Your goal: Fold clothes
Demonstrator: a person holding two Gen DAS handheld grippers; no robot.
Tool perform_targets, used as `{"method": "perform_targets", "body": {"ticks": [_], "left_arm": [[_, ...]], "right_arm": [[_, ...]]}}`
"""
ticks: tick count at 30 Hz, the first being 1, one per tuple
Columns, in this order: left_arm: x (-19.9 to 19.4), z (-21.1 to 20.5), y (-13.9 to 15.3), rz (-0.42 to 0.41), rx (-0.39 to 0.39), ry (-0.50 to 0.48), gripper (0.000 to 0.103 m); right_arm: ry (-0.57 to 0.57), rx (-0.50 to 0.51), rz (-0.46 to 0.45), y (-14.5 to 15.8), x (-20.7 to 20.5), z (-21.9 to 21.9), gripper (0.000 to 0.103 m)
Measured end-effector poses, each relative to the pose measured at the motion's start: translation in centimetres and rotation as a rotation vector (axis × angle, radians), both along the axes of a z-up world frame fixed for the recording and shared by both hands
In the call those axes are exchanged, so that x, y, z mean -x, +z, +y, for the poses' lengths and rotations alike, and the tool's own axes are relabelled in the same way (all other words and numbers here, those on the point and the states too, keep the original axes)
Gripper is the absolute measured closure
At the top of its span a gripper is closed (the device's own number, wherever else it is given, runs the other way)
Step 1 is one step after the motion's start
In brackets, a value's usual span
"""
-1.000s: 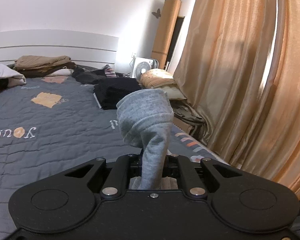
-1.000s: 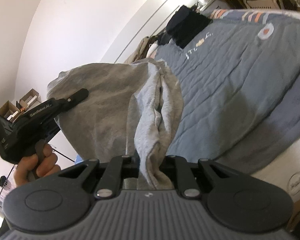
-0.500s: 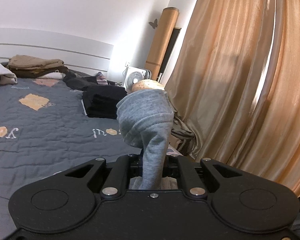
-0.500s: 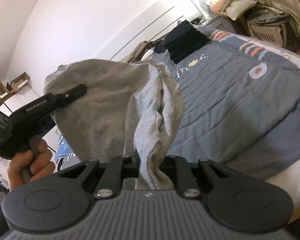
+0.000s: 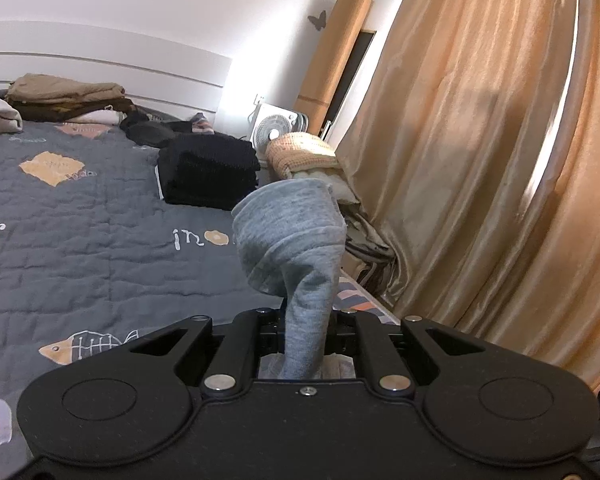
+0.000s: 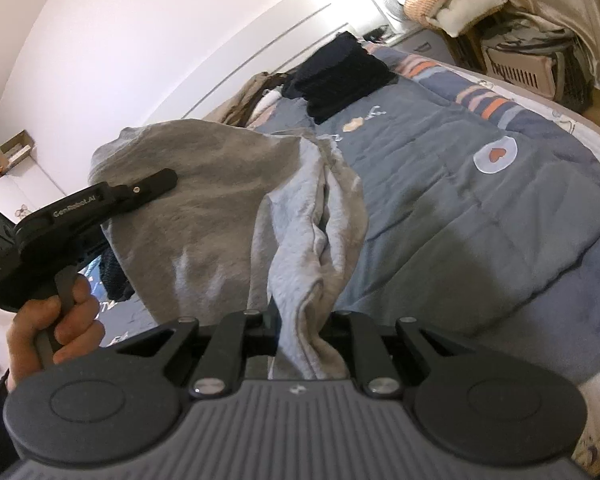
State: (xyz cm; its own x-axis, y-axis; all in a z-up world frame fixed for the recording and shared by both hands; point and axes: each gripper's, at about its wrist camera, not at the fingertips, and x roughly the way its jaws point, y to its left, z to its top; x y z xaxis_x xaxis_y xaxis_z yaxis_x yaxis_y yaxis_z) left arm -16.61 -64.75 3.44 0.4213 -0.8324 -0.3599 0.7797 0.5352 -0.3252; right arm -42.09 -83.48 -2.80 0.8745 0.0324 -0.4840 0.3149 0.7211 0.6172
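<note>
A grey knit garment hangs in the air above the bed, held between both grippers. My right gripper is shut on a bunched fold of it that rises from between the jaws. My left gripper is shut on another end of the grey garment, which curls over in a rolled lump above the jaws. In the right wrist view the left gripper's black body shows at the left, with a person's hand round its handle. The fingertips of both grippers are hidden by cloth.
A grey quilted bed cover lies below. A folded black stack sits near its far right edge, and a brown and tan folded pile by the white headboard. A small fan, a basket and orange curtains stand at the right.
Both grippers keep hold of the grey garment. The views have swung: the right wrist view has tilted down toward the bed, and the left wrist view shows more of the quilt again.
</note>
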Motion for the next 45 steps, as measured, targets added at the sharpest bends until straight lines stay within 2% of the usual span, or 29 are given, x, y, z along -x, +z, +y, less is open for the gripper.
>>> {"method": "perform_targets", "body": {"ticks": [6,12,14,17,21,23,26,30,33,34,35,37,40,45], "left_arm": [[-1.9,-3.7,-0.1,-0.014,-0.002,-0.015,0.094],[-4.4,-7.5,0.3,-0.017,0.043,-0.013,0.094],[-5.8,-9.1,-0.3,-0.011,0.031,-0.004,0.094],[-8.0,-12.1,-2.3,0.004,-0.027,0.000,0.094],[-10.4,-16.4,-7.3,0.052,-0.161,0.001,0.094],[-11.5,-17.8,-9.9,0.077,-0.229,0.018,0.093],[-13.5,-17.6,-12.5,0.152,-0.274,0.063,0.087],[-14.8,-15.4,-13.3,0.206,-0.281,0.073,0.076],[-14.6,-13.5,-12.4,0.214,-0.279,0.092,0.069],[-14.3,-12.9,-12.0,0.205,-0.281,0.099,0.063],[-13.8,-12.3,-11.4,0.187,-0.290,0.105,0.054],[-12.6,-10.8,-10.3,0.153,-0.300,0.112,0.044],[-9.1,-8.1,-9.0,0.097,-0.306,0.096,0.044],[-0.9,-6.4,-8.6,-0.052,-0.394,0.066,0.044]], "right_arm": [[-0.013,0.016,-0.007,-0.3,-1.1,-3.7,0.090],[-0.006,0.088,0.091,-2.4,-3.4,-7.8,0.090],[-0.004,0.113,0.125,-3.2,-4.1,-9.2,0.090],[0.000,0.149,0.175,-4.3,-5.3,-11.3,0.090],[0.005,0.198,0.243,-5.7,-6.8,-14.0,0.089],[0.029,0.201,0.305,-7.0,-7.1,-14.7,0.087],[0.056,0.195,0.297,-6.9,-6.3,-15.3,0.085],[0.062,0.167,0.287,-6.5,-4.7,-16.1,0.077],[0.056,0.139,0.280,-6.3,-3.7,-16.8,0.077],[0.052,0.133,0.279,-6.3,-3.5,-17.0,0.077],[0.049,0.126,0.277,-6.3,-3.4,-17.2,0.077],[0.041,0.113,0.275,-6.1,-2.9,-17.5,0.077],[0.030,0.141,0.273,-5.4,-2.1,-17.4,0.077],[-0.021,0.180,0.249,-4.0,-0.1,-17.2,0.076]]}}
